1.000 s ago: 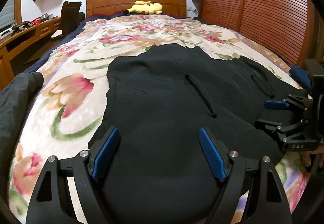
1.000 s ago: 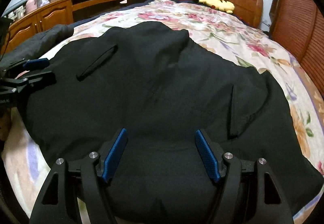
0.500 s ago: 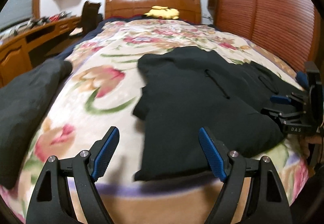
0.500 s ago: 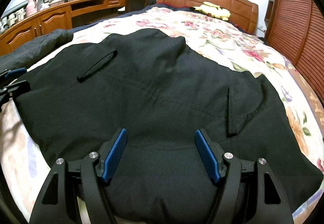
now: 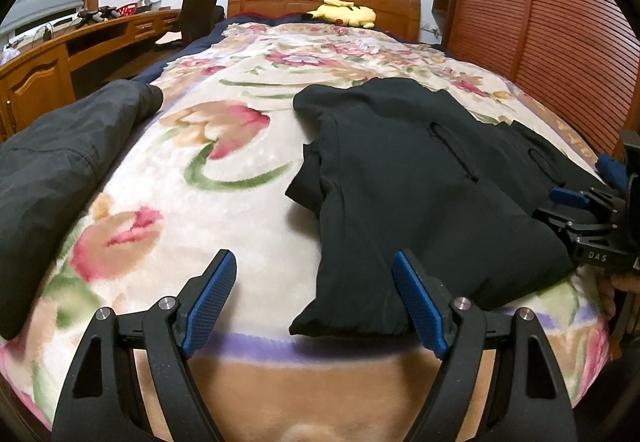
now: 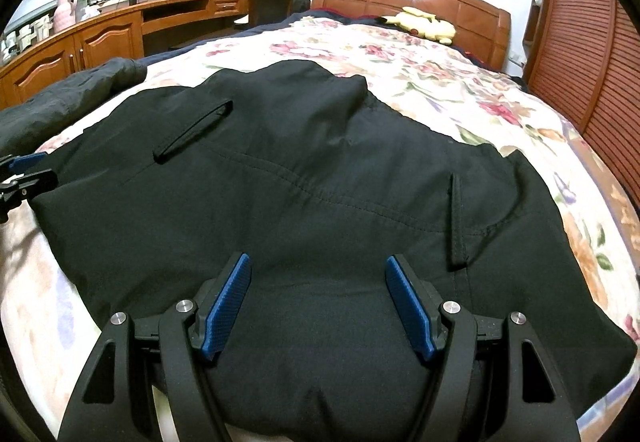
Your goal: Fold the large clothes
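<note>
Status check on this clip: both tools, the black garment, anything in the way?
Left tool open, empty, at the black garment's near left corner. Right tool open, empty, over its near edge. Garment spread on the floral blanket. Grey garment lies apart, no obstruction.

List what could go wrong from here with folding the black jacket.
The black jacket lies at the bed's near edge; a tug toward the person may slide it off. The left tool, open, sits half over bare blanket and could pinch that instead. The grey garment nearby could get caught up.
</note>
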Available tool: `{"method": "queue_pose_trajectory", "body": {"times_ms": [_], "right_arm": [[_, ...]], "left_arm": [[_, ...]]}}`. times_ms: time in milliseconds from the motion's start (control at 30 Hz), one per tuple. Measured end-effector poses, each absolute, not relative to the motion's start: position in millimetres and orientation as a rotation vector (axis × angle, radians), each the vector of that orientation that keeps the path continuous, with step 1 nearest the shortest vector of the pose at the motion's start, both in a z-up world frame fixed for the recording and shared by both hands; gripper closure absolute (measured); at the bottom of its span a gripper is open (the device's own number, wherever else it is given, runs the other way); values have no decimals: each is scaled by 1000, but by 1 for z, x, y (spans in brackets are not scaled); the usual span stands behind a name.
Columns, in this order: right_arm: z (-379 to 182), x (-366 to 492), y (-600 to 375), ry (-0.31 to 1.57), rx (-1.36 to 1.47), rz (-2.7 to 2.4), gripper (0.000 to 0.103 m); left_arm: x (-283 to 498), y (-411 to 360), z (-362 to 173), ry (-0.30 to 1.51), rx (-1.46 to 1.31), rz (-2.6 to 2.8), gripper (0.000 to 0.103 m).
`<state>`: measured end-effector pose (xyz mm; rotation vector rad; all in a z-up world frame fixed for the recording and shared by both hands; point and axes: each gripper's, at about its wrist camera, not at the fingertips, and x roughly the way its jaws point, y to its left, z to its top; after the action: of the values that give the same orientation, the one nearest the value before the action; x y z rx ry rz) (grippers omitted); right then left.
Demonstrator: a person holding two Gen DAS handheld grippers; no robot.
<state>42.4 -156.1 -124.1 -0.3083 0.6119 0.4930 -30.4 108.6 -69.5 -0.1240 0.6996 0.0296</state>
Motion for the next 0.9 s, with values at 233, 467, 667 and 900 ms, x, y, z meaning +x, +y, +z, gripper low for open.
{"method": "queue_pose_trajectory", "body": {"times_ms": [233,467,667,900], "right_arm": [[-123,41,-158,606,-302,497,31],[-121,37,-167,609,-260,544,31],[-120,28,-173,616,-231,617,31],[-120,25,-183,619,-211,619,35]], "left_arm": [[-23,110,-73,761,-244,-61,53],[-20,99,-64,785,-206,-68,85],[-23,75,-19,698,-108,-28,90],[-23,14,54,580,10,-64,91]]}}
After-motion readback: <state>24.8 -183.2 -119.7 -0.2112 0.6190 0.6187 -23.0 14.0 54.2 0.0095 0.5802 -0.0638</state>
